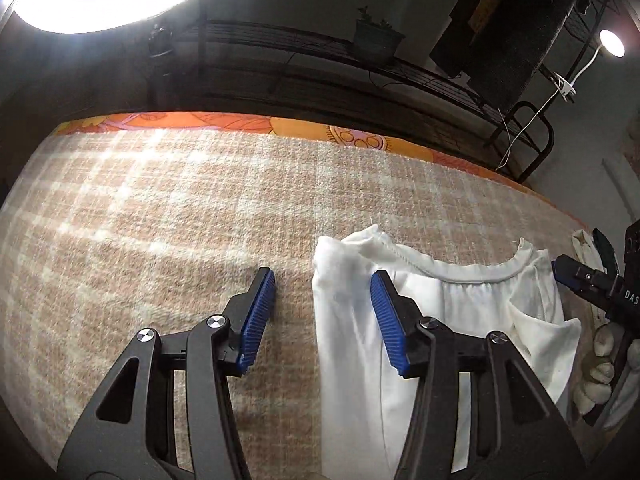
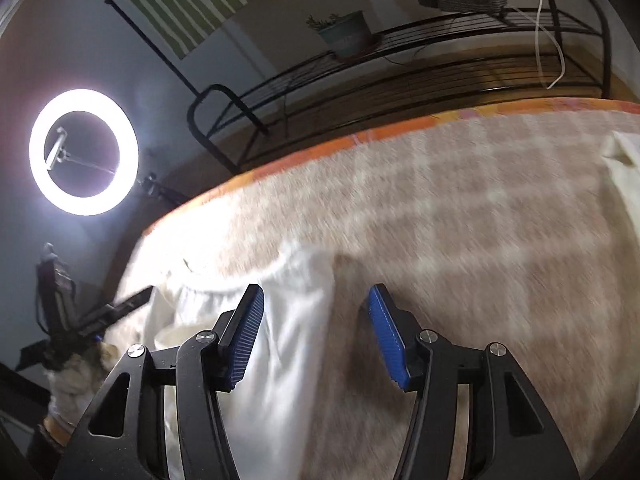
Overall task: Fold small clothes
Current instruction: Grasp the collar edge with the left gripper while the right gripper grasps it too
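Observation:
A small white garment point(image 1: 440, 320) with a round neckline lies on the beige checked blanket point(image 1: 160, 220), its sides folded inward. My left gripper point(image 1: 322, 292) is open and empty, straddling the garment's left folded edge. The right gripper point(image 1: 580, 276) shows at the far right of the left wrist view, by the garment's right side. In the right wrist view my right gripper point(image 2: 316, 308) is open and empty over the garment's right edge point(image 2: 288, 320); this view is blurred. The left gripper point(image 2: 100, 316) shows at the left there.
The blanket covers a bed with an orange patterned sheet point(image 1: 280, 126) along its far edge. Another pale cloth point(image 2: 624, 160) lies at the far right. A black metal rack point(image 1: 320, 64) with a potted plant point(image 1: 374, 36) stands behind. A ring light point(image 2: 84, 152) shines at left.

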